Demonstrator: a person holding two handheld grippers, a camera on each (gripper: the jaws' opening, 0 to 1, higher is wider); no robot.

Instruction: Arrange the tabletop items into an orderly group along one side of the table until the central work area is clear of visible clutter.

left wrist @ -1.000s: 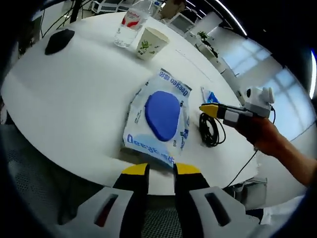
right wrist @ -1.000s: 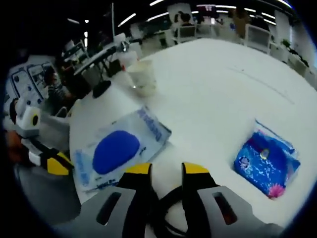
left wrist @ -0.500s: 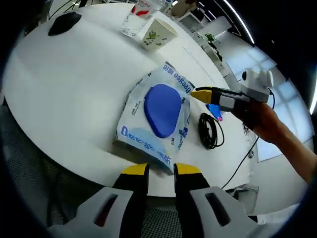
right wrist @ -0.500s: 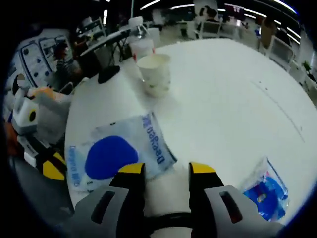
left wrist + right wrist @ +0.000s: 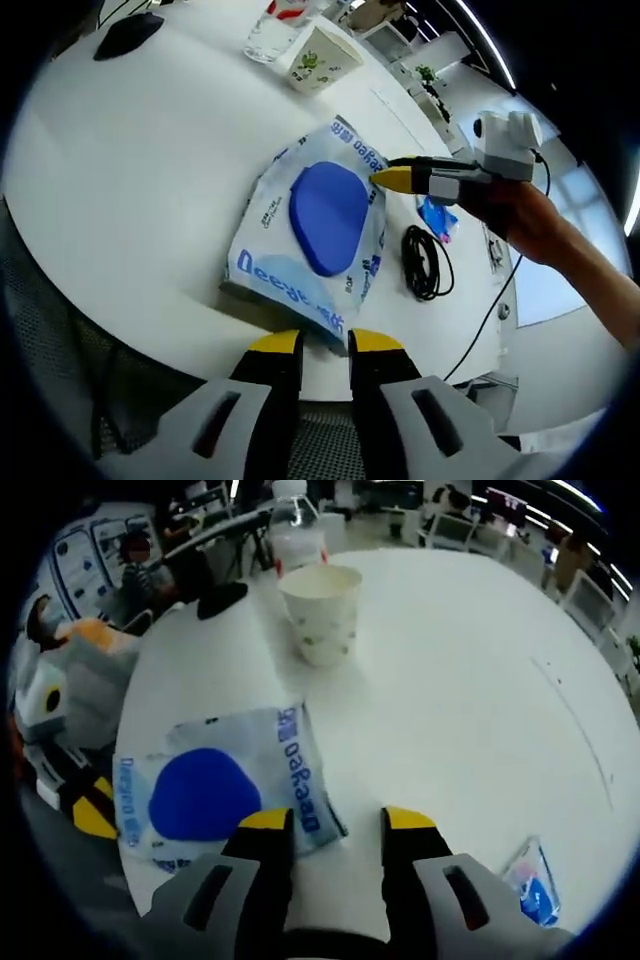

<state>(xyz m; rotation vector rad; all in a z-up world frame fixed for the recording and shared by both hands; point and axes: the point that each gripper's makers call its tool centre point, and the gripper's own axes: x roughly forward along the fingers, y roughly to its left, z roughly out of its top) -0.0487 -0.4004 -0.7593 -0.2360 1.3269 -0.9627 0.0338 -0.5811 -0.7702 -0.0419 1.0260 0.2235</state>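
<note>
Approach step, seemingly: right gripper [image 5: 335,825] parted, empty, wet-wipes pack [image 5: 215,790] just ahead-left; left gripper [image 5: 323,345] parted, empty. Next: closing on pack's edge.

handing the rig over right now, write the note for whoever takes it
Left gripper: open, empty, at the near table edge just short of the wet wipes pack.
Right gripper: open, empty, jaws over the pack's far edge.
Things: black cable coil and small blue packet lie right of the pack in the left gripper view. Paper cup, water bottle and black mouse sit together toward the far side.
Done: nothing looks grouped yet; the pack is mid-table.
Left: move pack, cable and packet to one side, likely by the cup group.
</note>
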